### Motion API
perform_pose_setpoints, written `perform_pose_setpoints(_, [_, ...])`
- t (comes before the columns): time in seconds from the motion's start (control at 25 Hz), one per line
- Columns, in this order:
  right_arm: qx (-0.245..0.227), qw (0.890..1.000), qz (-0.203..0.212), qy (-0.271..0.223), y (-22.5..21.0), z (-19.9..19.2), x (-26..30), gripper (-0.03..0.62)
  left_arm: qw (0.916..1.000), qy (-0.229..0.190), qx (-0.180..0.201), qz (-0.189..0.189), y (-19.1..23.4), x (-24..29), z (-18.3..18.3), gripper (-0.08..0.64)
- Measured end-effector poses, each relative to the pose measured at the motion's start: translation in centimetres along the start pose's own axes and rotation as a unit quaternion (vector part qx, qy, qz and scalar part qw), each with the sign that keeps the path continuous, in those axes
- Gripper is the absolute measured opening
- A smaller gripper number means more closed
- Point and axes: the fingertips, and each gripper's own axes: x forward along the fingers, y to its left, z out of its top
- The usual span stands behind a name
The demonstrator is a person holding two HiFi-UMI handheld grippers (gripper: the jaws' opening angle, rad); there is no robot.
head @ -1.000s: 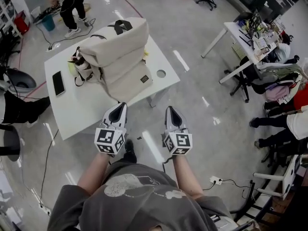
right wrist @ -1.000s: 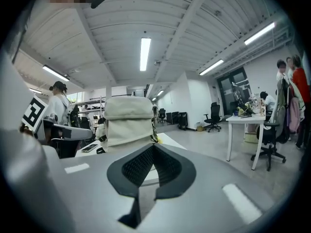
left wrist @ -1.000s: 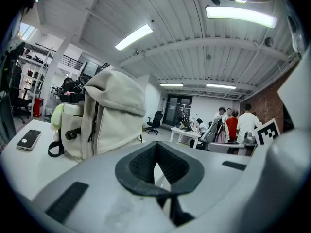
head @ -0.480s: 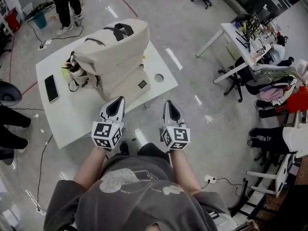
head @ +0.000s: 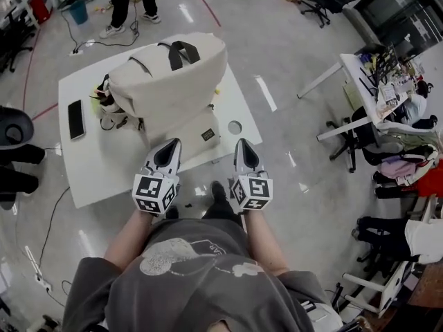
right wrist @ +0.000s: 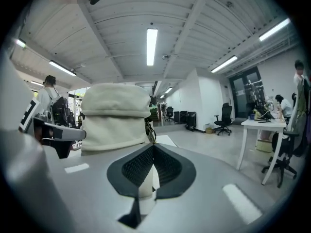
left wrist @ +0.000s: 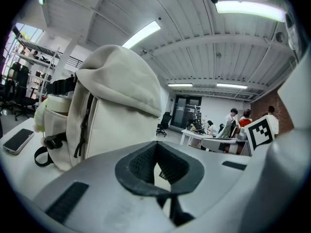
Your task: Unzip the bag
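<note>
Task not started, judging by the views. The bag (head: 173, 81), a bulky cream backpack, lay on the white counter (head: 104, 164) with its black handle (head: 181, 50) on the far side and its front pocket (head: 201, 126) toward the person. A phone (head: 75, 119) lay on the counter left of the bag, well apart from it. Some small stuff sat against the bag's left end; couldn't tell what.

The left claw (head: 170, 146) and right claw (head: 243, 145) were held side by side in the air at the counter's near edge, both pointing at the bag and neither touching it. In the left gripper view the left claw (left wrist: 156, 152) had its jaws together with nothing between them, and the bag stood ahead, apart from the tips. The right claw (right wrist: 153, 152) was the same: jaws together, empty, bag ahead.

A dark zipper (left wrist: 86, 123) ran down the bag's side in the left gripper view and looked closed along the stretch shown. Zipper pulls (right wrist: 150, 129) hung at the bag's right edge in the right gripper view. No compartment looked open from any angle, though the far side of the bag was hidden.

Left to do, as I judged it: everything. That meant reaching the bag, steadying it with one claw, pinching a pull with the other and running it along the track. Both claws would have to open first.
</note>
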Motion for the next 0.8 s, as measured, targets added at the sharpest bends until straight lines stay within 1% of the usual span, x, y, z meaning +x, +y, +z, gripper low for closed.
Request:
perform_pose_setpoints(0.28, [-0.002,0.997,0.071,0.014,-3.8,0.9,6.3,0.000,0.9974,-0.002,-0.017,0.070,-0.1,4.3,0.1,0.005])
perform_pose_setpoints(0.48, [-0.003,0.993,0.112,0.022,-5.7,0.3,9.7,0.000,0.9944,0.001,-0.031,0.101,-0.5,7.5,-1.2,0.006])
perform_pose_setpoints(0.64, [-0.010,0.987,0.156,0.029,-6.3,0.2,11.5,0.000,0.9903,0.006,-0.041,0.132,-0.7,9.4,-1.6,0.006])
perform_pose_setpoints(0.72, [-0.007,0.983,0.184,0.022,-6.5,0.9,12.1,0.000,0.9868,0.015,-0.044,0.155,-0.7,10.3,-1.7,0.006])
perform_pose_setpoints(0.8, [0.000,0.978,0.210,0.014,-6.8,1.8,12.7,0.000,0.9831,0.019,-0.038,0.178,-0.9,11.1,-1.4,0.006])
